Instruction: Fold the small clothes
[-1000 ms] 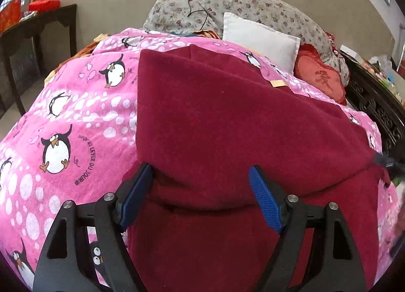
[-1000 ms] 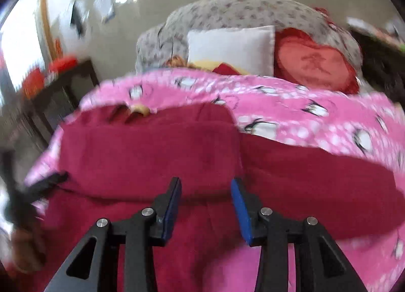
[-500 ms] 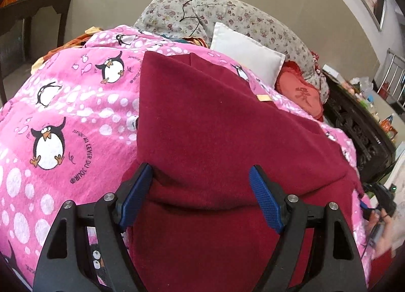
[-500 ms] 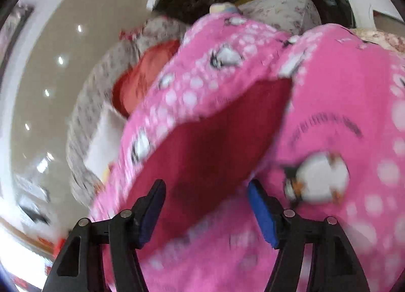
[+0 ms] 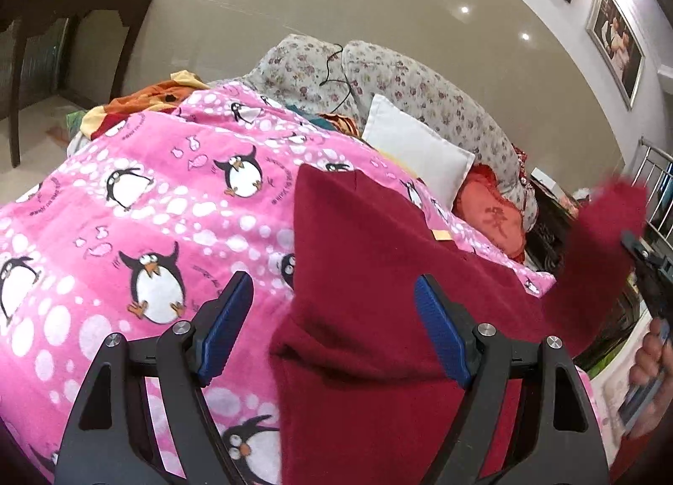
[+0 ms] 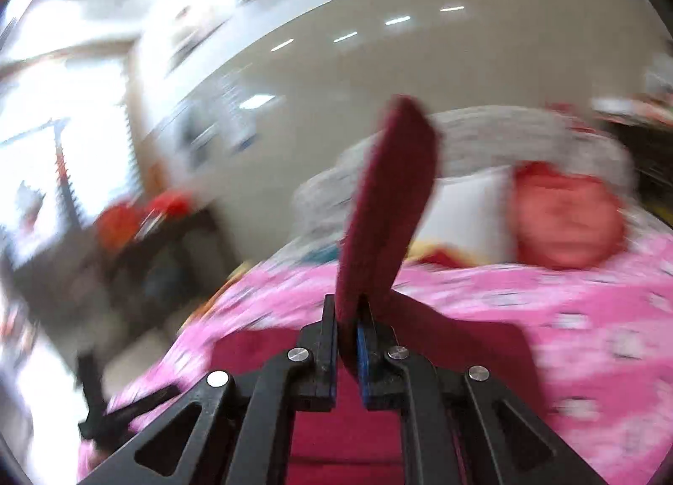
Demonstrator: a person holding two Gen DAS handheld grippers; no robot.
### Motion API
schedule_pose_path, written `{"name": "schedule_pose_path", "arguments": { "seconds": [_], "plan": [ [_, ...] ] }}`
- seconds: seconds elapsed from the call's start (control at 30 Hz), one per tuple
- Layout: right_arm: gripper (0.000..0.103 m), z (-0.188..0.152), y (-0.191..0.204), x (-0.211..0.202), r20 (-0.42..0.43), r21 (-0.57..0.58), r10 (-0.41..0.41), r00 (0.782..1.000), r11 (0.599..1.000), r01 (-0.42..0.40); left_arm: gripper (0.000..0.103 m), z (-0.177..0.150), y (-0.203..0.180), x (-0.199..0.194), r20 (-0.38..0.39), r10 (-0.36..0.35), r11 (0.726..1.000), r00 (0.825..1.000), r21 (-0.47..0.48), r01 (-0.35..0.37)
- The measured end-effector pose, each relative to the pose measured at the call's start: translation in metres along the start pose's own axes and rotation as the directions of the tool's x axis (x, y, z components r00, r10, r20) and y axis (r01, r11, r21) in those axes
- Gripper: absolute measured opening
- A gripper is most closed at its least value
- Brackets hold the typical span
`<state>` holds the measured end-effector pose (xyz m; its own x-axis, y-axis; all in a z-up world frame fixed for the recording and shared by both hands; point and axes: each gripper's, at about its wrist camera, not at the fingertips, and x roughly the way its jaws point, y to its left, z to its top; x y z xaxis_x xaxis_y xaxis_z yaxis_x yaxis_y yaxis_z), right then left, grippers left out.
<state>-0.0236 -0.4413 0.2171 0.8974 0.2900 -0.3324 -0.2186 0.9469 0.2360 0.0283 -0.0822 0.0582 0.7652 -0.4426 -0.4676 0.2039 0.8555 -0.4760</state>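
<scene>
A dark red fleece garment [image 5: 378, 274] lies partly folded on a pink penguin blanket [image 5: 147, 207]. My left gripper [image 5: 336, 329] is open and empty, hovering over the garment's left edge. My right gripper [image 6: 347, 342] is shut on a sleeve of the garment [image 6: 391, 199] and holds it up above the bed. In the left wrist view the right gripper [image 5: 643, 258] shows at the far right with the lifted red sleeve [image 5: 605, 224]. The right wrist view is blurred.
A floral pillow [image 5: 399, 77], a white cushion [image 5: 416, 148] and a red cushion [image 5: 492, 215] lie at the head of the bed. A dark wooden table [image 5: 63, 22] stands at the left. Dark carved furniture [image 5: 551, 228] is at the right.
My right gripper has closed on the garment's right sleeve and lifted it off the bed. My left gripper has stayed open and shifted left toward the garment's left edge.
</scene>
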Motion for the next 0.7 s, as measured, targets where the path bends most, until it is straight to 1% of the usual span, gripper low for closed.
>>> {"name": "schedule_pose_path", "arguments": {
  "seconds": [0.03,0.07,0.1,0.13,0.17,0.2,0.23,0.27,0.33,0.37,0.4,0.47,0.5,0.57,0.63,0.7],
  "plan": [
    [0.008,-0.011,0.023,0.022,-0.042,-0.036,0.033,0.999,0.999,-0.035,0.079,0.001,0.003,-0.001,0.002,-0.003,1.000,1.000,-0.005,0.003],
    [0.013,-0.030,0.051,0.057,-0.128,-0.088,0.070,0.989,0.993,-0.082,0.079,0.002,0.007,-0.002,0.006,-0.014,1.000,1.000,-0.020,0.014],
    [0.024,-0.049,0.066,0.077,-0.206,-0.113,0.082,0.975,0.988,-0.107,0.079,0.003,0.009,-0.002,0.008,-0.025,0.999,1.000,-0.033,0.025],
    [0.030,-0.068,0.078,0.103,-0.311,-0.122,0.091,0.946,0.983,-0.135,0.079,0.005,0.013,-0.002,0.009,-0.038,0.998,0.999,-0.050,0.038],
    [0.037,-0.085,0.082,0.120,-0.388,-0.102,0.117,0.914,0.980,-0.169,0.079,0.006,0.016,-0.002,0.012,-0.046,0.997,0.999,-0.064,0.047],
    [0.038,-0.092,0.080,0.127,-0.415,-0.080,0.133,0.900,0.980,-0.182,0.079,0.007,0.019,-0.003,0.014,-0.056,0.995,0.998,-0.079,0.057],
    [0.038,-0.096,0.075,0.125,-0.410,-0.054,0.136,0.902,0.983,-0.173,0.079,0.007,0.021,-0.003,0.014,-0.060,0.994,0.998,-0.087,0.061],
    [0.040,-0.098,0.069,0.115,-0.388,-0.044,0.125,0.913,0.987,-0.154,0.079,0.008,0.022,-0.003,0.012,-0.065,0.993,0.998,-0.095,0.066],
    [0.041,-0.088,0.054,0.093,-0.340,-0.038,0.109,0.934,0.991,-0.129,0.079,0.007,0.022,-0.001,-0.001,-0.089,0.990,0.996,-0.113,0.088],
    [0.043,-0.082,0.046,0.085,-0.322,-0.039,0.106,0.941,0.991,-0.125,0.079,0.007,0.020,0.001,-0.009,-0.105,0.988,0.994,-0.116,0.103],
    [0.044,-0.078,0.041,0.074,-0.301,-0.045,0.092,0.949,0.993,-0.111,0.079,0.006,0.018,0.001,-0.011,-0.113,0.988,0.994,-0.110,0.111],
    [0.045,-0.073,0.022,0.050,-0.262,-0.056,0.039,0.964,0.997,-0.056,0.079,0.005,0.010,0.001,-0.008,-0.116,0.990,0.993,-0.082,0.115],
    [0.046,-0.072,0.013,0.041,-0.253,-0.056,0.016,0.967,0.998,-0.031,0.079,0.004,0.003,0.002,-0.007,-0.114,0.992,0.993,-0.057,0.113],
    [0.046,-0.073,-0.011,0.027,-0.246,-0.037,-0.037,0.969,0.999,0.029,0.079,0.002,-0.010,0.007,-0.018,-0.080,0.997,0.997,-0.014,0.079],
    [0.046,-0.076,-0.030,0.017,-0.246,0.007,-0.055,0.968,0.998,0.058,0.079,0.002,-0.027,0.018,-0.051,-0.022,0.999,0.998,0.039,0.024],
    [0.046,-0.081,-0.051,0.011,-0.258,0.083,-0.052,0.965,0.994,0.076,0.079,0.003,-0.037,0.031,-0.092,0.007,0.998,0.996,0.068,0.000]
  ]
}}
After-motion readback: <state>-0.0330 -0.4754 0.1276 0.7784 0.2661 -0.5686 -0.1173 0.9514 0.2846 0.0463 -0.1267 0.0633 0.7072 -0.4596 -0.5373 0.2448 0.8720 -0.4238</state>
